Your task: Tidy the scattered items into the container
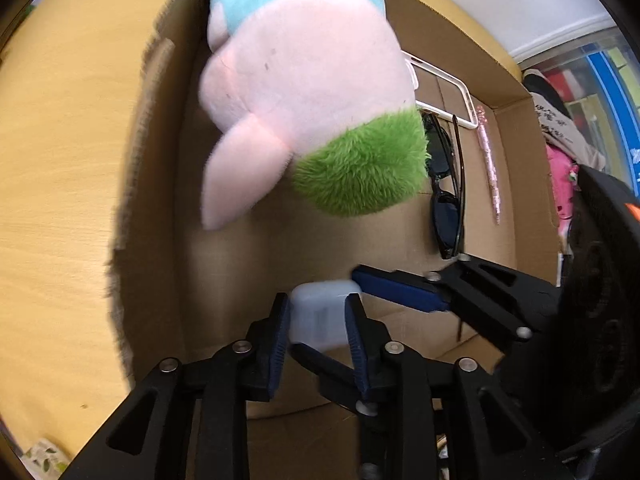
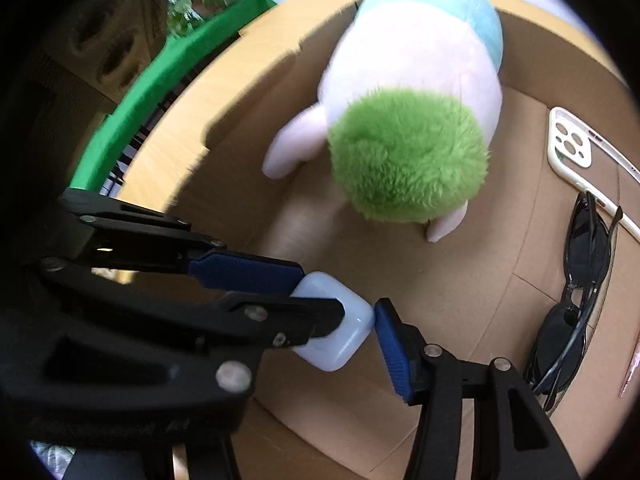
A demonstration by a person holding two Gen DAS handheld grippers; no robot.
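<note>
A pale blue earbud case (image 1: pixel 320 320) (image 2: pixel 344 344) hangs low inside the open cardboard box (image 1: pixel 240 240) (image 2: pixel 440 280), just above its floor. My right gripper (image 2: pixel 348 320) (image 1: pixel 324 308) is shut on the case across its edges, and one blue pad (image 2: pixel 392 344) touches the case's right corner. Its other finger is mostly hidden behind the left gripper. My left gripper (image 1: pixel 318 298) (image 2: pixel 320 294) is open, with one finger on each flat side of the case, and does not clamp it.
In the box lie a pink, blue and green plush toy (image 1: pixel 304 92) (image 2: pixel 408 152), black sunglasses (image 1: pixel 448 208) (image 2: pixel 580 280), a white phone case (image 1: pixel 452 84) (image 2: pixel 576 148) and a pink pen (image 1: pixel 490 160). The box stands on a wooden table (image 1: pixel 60 200). Clutter (image 1: pixel 560 160) lies beyond its right wall.
</note>
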